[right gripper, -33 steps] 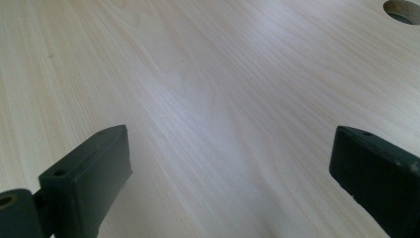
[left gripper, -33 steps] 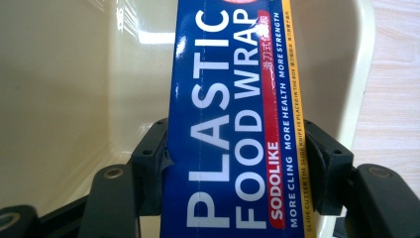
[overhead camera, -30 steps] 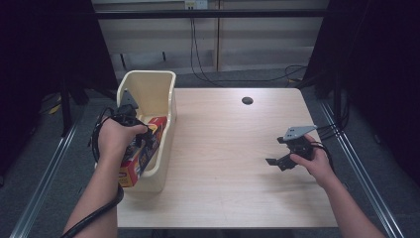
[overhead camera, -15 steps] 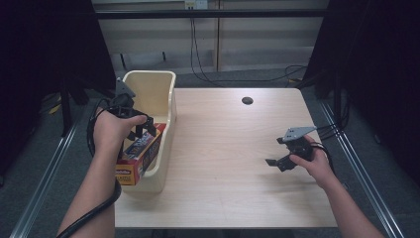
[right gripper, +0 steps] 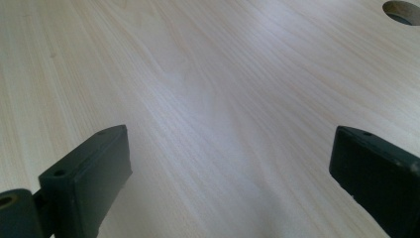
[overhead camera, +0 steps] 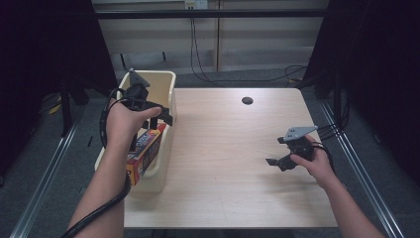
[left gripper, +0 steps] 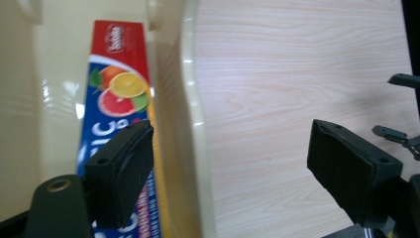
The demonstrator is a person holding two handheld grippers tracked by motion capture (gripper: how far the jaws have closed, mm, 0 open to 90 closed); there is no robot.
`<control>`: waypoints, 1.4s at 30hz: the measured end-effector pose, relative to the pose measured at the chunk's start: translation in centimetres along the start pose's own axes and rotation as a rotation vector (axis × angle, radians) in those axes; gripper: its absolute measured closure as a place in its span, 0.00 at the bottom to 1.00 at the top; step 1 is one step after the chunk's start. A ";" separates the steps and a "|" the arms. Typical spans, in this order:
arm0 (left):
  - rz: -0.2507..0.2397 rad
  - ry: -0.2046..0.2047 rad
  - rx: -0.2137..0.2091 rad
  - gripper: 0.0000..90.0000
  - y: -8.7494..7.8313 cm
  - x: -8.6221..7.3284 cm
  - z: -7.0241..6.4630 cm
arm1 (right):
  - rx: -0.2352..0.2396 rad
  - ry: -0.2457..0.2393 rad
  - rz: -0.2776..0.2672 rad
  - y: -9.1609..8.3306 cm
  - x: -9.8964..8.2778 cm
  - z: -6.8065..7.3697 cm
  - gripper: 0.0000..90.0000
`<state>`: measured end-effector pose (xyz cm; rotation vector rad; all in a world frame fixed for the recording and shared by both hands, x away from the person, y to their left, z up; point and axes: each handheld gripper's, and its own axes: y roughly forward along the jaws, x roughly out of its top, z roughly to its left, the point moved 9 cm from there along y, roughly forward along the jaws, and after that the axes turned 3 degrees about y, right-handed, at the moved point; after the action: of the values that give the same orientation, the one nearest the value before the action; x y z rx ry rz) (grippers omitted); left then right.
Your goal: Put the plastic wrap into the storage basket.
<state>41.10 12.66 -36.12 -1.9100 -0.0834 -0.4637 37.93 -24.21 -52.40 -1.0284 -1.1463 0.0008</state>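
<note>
left gripper (overhead camera: pixel 161 115) is up off to the left side, forearm running in from the bottom edge, wrist bent so the jaws point down and a bit right. its jaws have just been opening, nothing pinched between the pads. right gripper (overhead camera: pixel 278 161) sits low on the right, hand (overhead camera: pixel 317 161) wrapped round it, jaws spread wide, nothing between them

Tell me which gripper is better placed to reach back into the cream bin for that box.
Left. The left gripper hangs right above the cream bin, jaws just opened and apart, nothing between them, with the box lying in the bin below. The right gripper sits open across the table.
</note>
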 end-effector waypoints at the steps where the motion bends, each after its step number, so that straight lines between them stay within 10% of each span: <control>1: 0.003 0.010 -0.006 0.20 0.1 0.0 -0.3 | 0.000 0.000 0.001 0.0 0.0 0.0 0.03; 42: -0.016 0.228 -0.169 0.15 6.1 -1.2 -7.2 | 0.004 -0.004 -0.002 0.3 0.0 0.1 0.03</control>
<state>39.66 3.97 -39.76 -2.0084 0.0932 -0.7148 38.02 -23.98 -52.65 -1.0238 -1.1509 0.0038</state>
